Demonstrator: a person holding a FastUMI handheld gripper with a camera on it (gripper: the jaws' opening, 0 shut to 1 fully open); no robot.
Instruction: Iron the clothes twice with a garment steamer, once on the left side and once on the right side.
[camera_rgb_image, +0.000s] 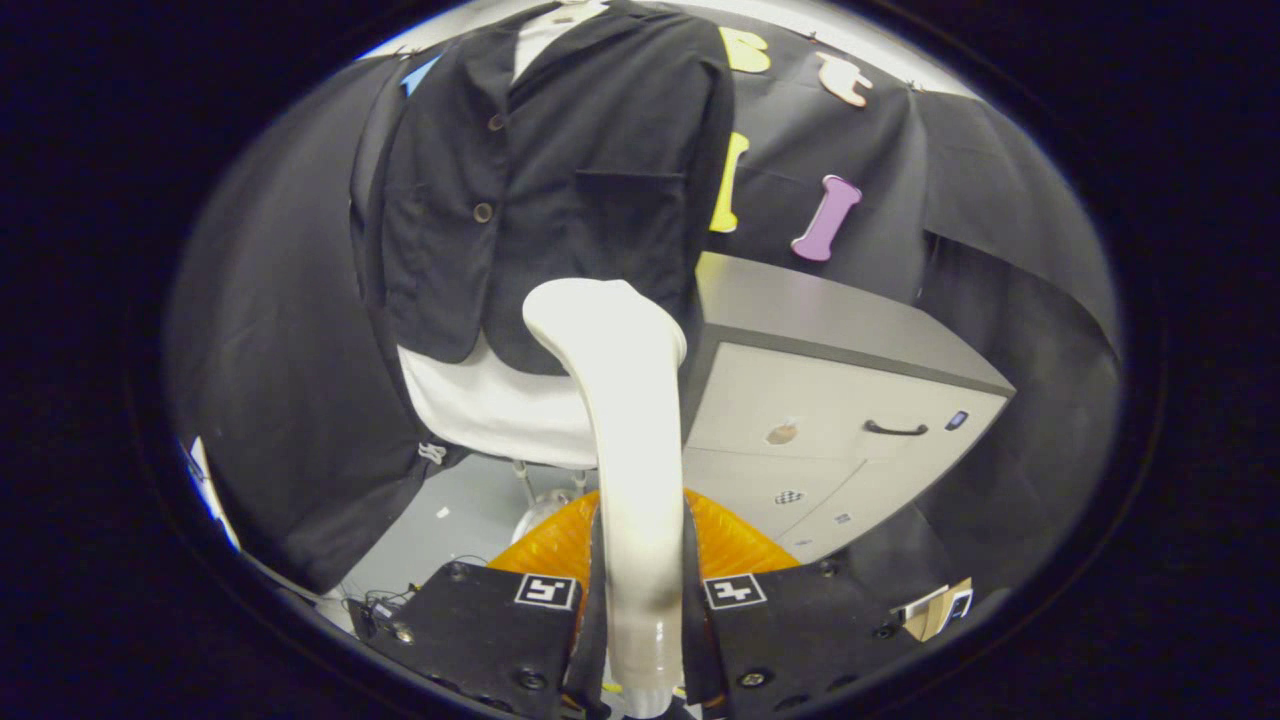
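Between the two fingers of the gripper (640, 610), clamped from both sides: the handle of a white garment steamer (622, 420), rising straight ahead and curving at its top into a rounded head. Pressed or nearly pressed, that head, against the lower front of a black jacket (560, 180); whether actually touching the cloth, hard to tell from this angle. On the jacket, two dark buttons (483, 212) down the front opening, a flap pocket on the panel just above the steamer head, lapels open at the top. Under the jacket, a white garment (490, 405) hanging lower than the black hem, showing beside the steamer neck and again at the collar. Hung upright, both garments, on what seems a stand, with thin metal legs (522, 483) visible below the white hem. Just beyond the fingers, either side of the steamer handle, an orange ribbed shape (725, 540), low and rounded; nature unclear. Beside the jacket, close to its sleeve edge, a grey cabinet (850, 400) with a darker top, a black handle (896, 430) on its front and a small round mark next to it. Behind everything, black cloth as the booth's wall (280, 330). Underneath, pale grey floor (470, 510), with a few cables near the finger bases.
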